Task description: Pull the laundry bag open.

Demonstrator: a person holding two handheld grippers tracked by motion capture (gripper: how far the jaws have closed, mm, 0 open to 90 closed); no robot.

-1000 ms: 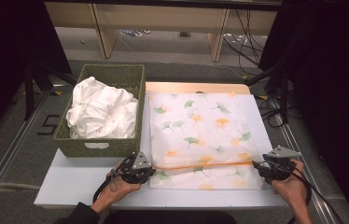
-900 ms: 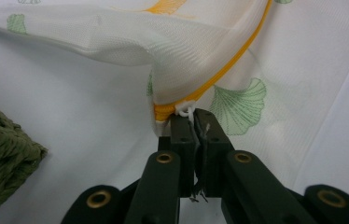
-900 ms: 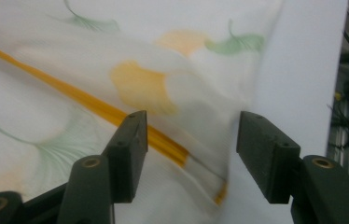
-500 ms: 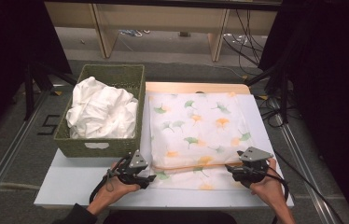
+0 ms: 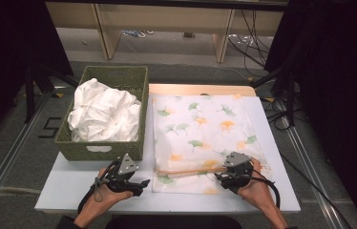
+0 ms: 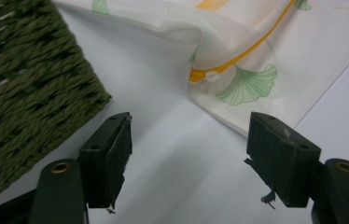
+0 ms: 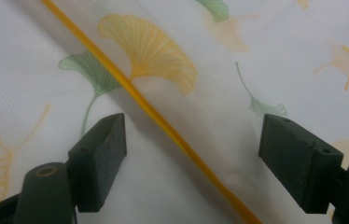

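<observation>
White cloth [image 5: 200,138] with green and orange ginkgo leaves, orange-edged, lies folded on tabletop [image 5: 71,191] beside basket [image 5: 105,148], long axis running away from person; left tool [image 5: 136,183] and right tool [image 5: 222,177] just opened, released.

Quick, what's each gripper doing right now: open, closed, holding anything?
Left gripper: open, jaws just widened, holding nothing; cloth corner lies ahead on the table.
Right gripper: open, jaws just widened, over the cloth, not gripping it.

We see white table [image 5: 71,188] carrying green woven basket [image 5: 101,149] at left, ginkgo-leaf printed cloth [image 5: 200,136] just beside it.
</observation>
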